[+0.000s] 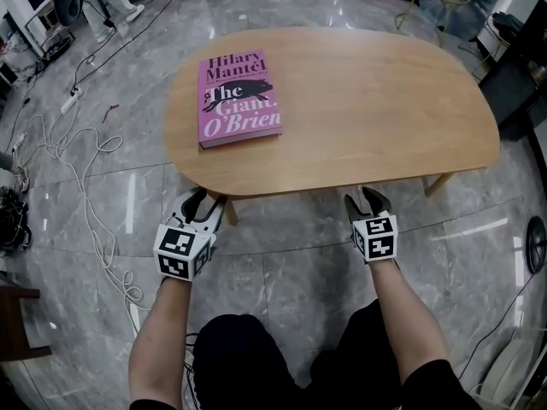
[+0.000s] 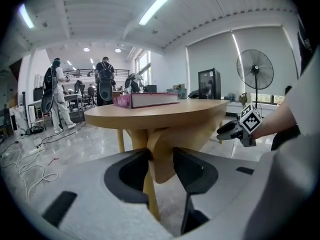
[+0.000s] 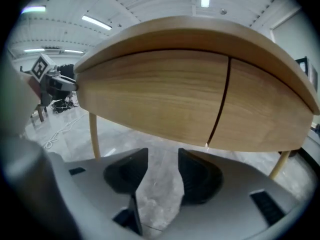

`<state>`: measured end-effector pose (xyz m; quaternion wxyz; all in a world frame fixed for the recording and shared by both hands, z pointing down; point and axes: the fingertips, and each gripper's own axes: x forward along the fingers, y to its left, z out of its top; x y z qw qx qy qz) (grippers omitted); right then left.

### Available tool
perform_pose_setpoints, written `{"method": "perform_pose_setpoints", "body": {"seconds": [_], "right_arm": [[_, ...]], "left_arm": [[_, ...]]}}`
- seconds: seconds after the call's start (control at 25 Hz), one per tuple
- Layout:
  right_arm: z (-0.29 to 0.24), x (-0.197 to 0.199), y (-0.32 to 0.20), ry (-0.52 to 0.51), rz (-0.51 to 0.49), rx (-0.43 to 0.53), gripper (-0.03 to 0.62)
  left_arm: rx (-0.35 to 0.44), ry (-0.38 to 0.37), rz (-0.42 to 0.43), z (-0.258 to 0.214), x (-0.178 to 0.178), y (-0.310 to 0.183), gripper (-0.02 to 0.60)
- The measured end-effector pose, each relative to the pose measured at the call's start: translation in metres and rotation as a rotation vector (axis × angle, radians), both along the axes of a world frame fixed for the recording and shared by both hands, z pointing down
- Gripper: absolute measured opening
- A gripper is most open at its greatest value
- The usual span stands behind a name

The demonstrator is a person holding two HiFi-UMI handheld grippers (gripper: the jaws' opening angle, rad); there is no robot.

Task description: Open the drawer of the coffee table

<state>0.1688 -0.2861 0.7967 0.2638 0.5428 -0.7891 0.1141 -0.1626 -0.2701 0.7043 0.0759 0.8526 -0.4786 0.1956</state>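
Note:
The oval wooden coffee table (image 1: pixel 376 101) stands in front of me. Both grippers are at its near edge. My left gripper (image 1: pixel 203 205) is beside the near-left table leg (image 1: pixel 230 211). In the left gripper view its jaws (image 2: pixel 161 160) stand apart, and the leg's rounded top (image 2: pixel 160 159) shows in the gap just beyond them. My right gripper (image 1: pixel 366 199) is open below the table's rim, with only floor between its jaws (image 3: pixel 162 156). Above it curves the wooden drawer front (image 3: pixel 150 94), which ends at a dark vertical seam (image 3: pixel 220 104). No handle is visible.
A pink book (image 1: pixel 238 98) lies on the tabletop's left part. White cables (image 1: pixel 85 186) and a power strip (image 1: pixel 70 102) run over the marble floor at left. A dark box (image 1: pixel 523 84) stands at right. People (image 2: pixel 105 81) stand far behind, and a fan (image 2: pixel 255 70) by the window.

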Motion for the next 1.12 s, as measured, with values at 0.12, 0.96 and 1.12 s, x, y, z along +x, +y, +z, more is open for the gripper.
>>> {"method": "perform_pose_setpoints", "body": {"seconds": [0.12, 0.96, 1.12], "right_arm": [[0.009, 0.006, -0.011, -0.015, 0.023, 0.012, 0.194], [-0.009, 0.016, -0.016, -0.152, 0.094, 0.106, 0.013], [-0.015, 0.021, -0.010, -0.156, 0.071, 0.109, 0.105]], "left_arm": [[0.002, -0.002, 0.003, 0.002, 0.000, 0.000, 0.167], [0.000, 0.022, 0.046, 0.001, -0.001, -0.002, 0.147], [-0.005, 0.002, 0.058, 0.003, -0.003, -0.003, 0.144]]}}
